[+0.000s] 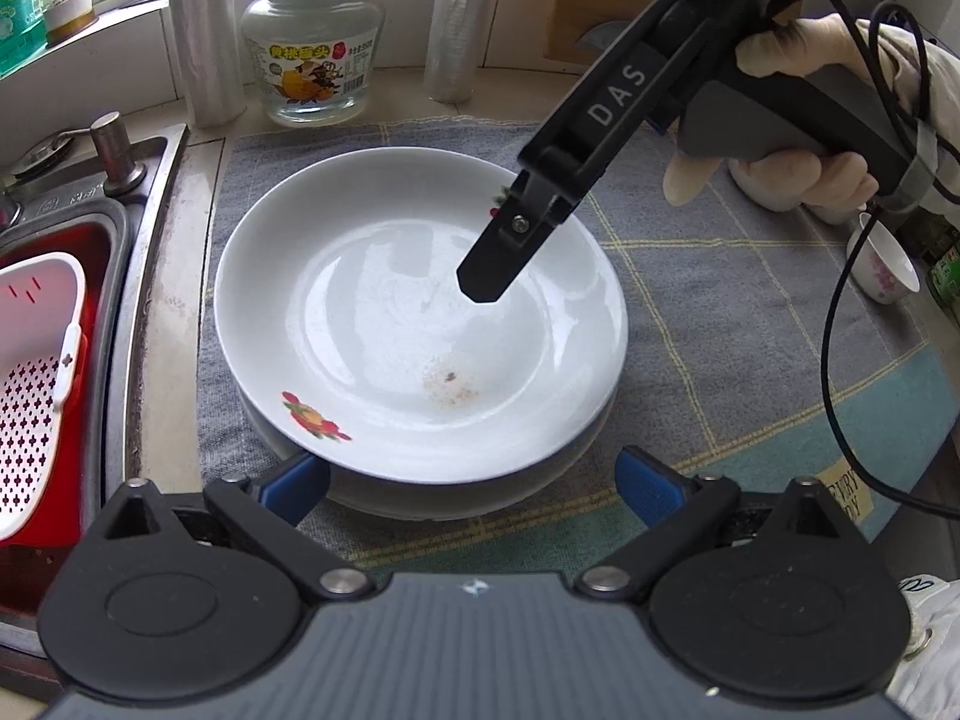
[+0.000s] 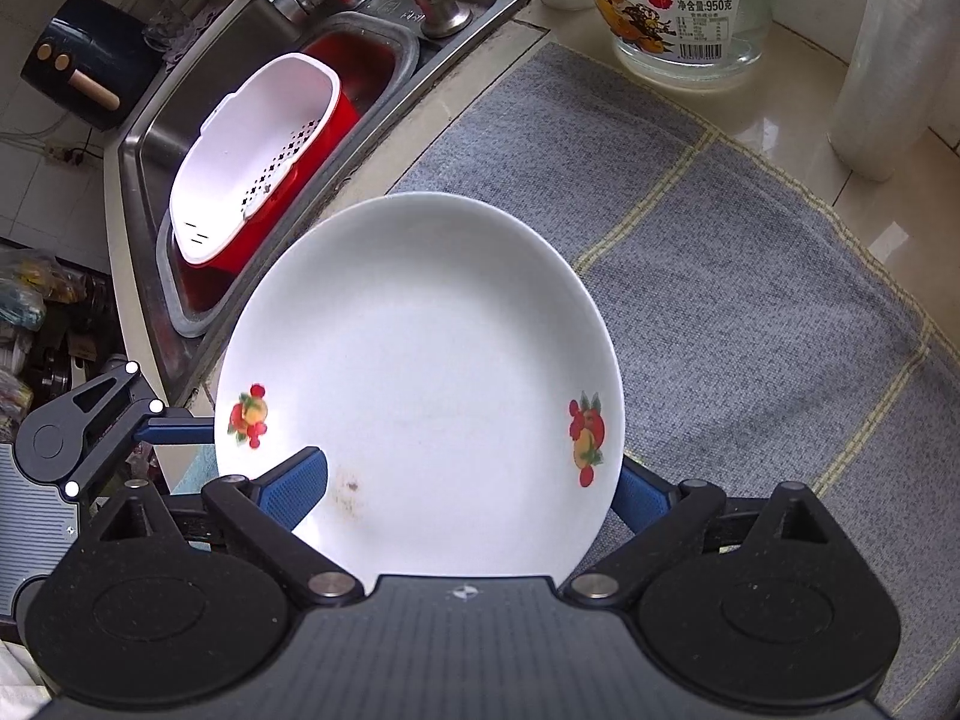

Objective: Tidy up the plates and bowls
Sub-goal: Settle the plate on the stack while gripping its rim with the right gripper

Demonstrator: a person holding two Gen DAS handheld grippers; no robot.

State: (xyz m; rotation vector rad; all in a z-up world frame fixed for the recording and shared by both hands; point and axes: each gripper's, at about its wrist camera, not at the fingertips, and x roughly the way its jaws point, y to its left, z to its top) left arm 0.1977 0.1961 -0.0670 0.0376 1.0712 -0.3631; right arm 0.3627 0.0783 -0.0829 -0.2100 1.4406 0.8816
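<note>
White glazed china makes up the top plate (image 1: pixel 420 312), a shallow dish with small fruit prints on its rim and a faint brownish smear in its well. It sits on a second plate (image 1: pixel 420 498) of which only the lower edge shows, and the pair rests on a grey checked cloth (image 1: pixel 750 330) spread over the worktop (image 1: pixel 528 90), just beside the sink (image 1: pixel 150 192). I judge the plate stiff, fairly heavy for its thinness, slick under hard pads and quick to chip if knocked against the one below. The rim is the only sensible place to take it, one pad above and one below, well clear of the stack edge.

The right tongs (image 2: pixel 471 480) stand wide apart, one blue pad over the plate's inner surface near the smear, the other outside the rim beside the fruit print; neither visibly presses on it, so I read them as released, with the plate between them but not gripped. In the left wrist view one of their black fingers (image 1: pixel 498 258) hangs over the plate's well.

The left tongs (image 1: pixel 474 486) also stand apart, their blue pads either side of the stack's near edge, holding nothing.

Further out are a white strainer basket (image 1: pixel 36 360) in a red tub within the sink, a glass jar (image 1: pixel 312 48) at the back, and a small cup (image 1: pixel 882 264) to the right.
</note>
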